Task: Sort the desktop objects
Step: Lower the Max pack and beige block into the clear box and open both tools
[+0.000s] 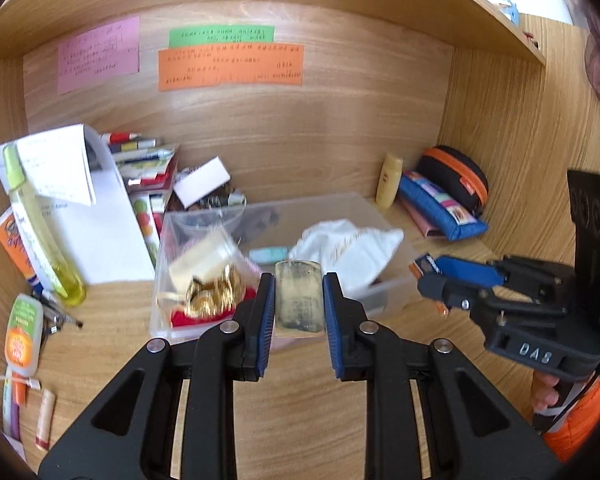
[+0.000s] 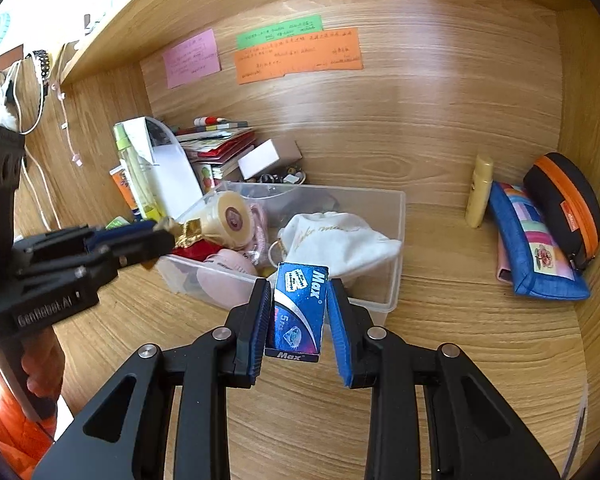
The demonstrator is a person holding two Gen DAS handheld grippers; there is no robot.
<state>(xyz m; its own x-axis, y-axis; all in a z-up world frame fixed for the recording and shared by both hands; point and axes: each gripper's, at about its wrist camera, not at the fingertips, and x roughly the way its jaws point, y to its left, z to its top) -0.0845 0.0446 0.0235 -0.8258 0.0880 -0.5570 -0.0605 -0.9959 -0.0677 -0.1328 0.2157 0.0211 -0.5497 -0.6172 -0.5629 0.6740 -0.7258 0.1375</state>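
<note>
My left gripper (image 1: 299, 280) is shut on a small yellowish clear block (image 1: 300, 302) and holds it over the front edge of a clear plastic bin (image 1: 340, 202). My right gripper (image 2: 299, 285) is shut on a blue "Max" box (image 2: 299, 308), held just in front of the bin's (image 2: 396, 248) near wall. The bin holds a white cloth pouch (image 2: 340, 246), a roll of tape (image 2: 228, 216), gold foil items (image 1: 214, 294) and pink things. The right gripper also shows in the left wrist view (image 1: 428, 270), to the right of the bin; the left gripper shows in the right wrist view (image 2: 160, 240) at the bin's left end.
A wooden desk nook with coloured notes (image 1: 230, 66) on the back wall. At the left stand a green bottle (image 1: 40, 224), papers, books and tubes. At the right lie a yellow bottle (image 2: 478, 192), a blue pouch (image 2: 536, 256) and a black-orange case (image 2: 564, 208).
</note>
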